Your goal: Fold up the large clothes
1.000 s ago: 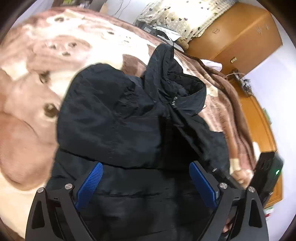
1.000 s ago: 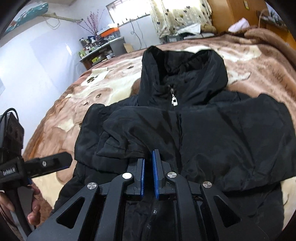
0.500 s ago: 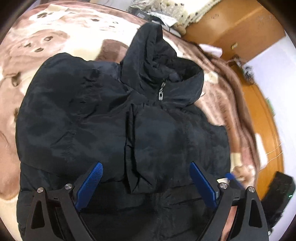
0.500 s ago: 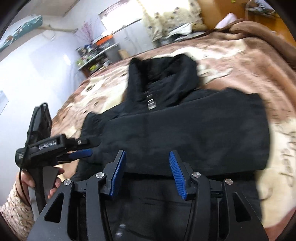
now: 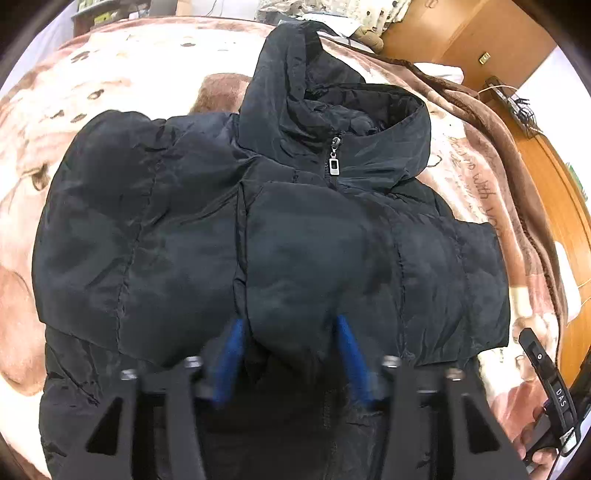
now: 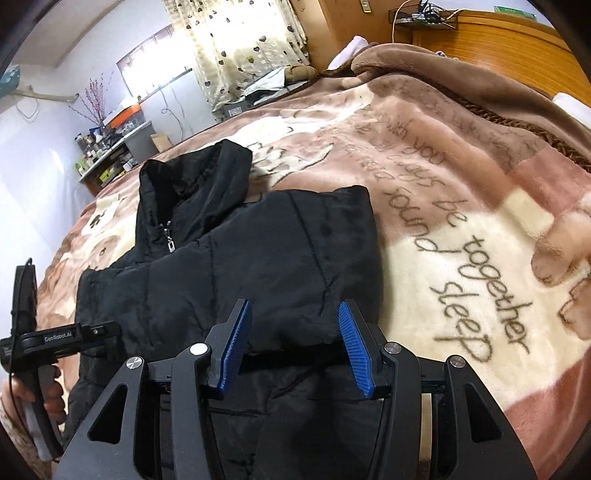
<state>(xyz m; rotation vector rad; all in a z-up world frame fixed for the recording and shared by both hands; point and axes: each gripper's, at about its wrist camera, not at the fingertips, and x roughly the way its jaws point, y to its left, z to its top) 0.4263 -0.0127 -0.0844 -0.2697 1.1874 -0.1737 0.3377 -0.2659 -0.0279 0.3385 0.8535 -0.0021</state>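
Note:
A black hooded puffer jacket lies face up on the bed, zipped, with both sleeves folded across its chest; it also shows in the right wrist view. My left gripper hovers over the cuff of the upper folded sleeve, blue pads partly open on either side of it, blurred. My right gripper is open and empty above the jacket's right side, near the folded sleeve's edge. The left gripper shows at the left of the right wrist view.
A brown and cream plush blanket with lettering covers the bed. A wooden headboard and wardrobe stand at the far right. A cluttered shelf and curtain stand beyond the bed.
My left gripper's pads have narrowed from wide open and moved in over the folded sleeve cuff. My right gripper opened, let go of the sleeve and swung to the jacket's right side.

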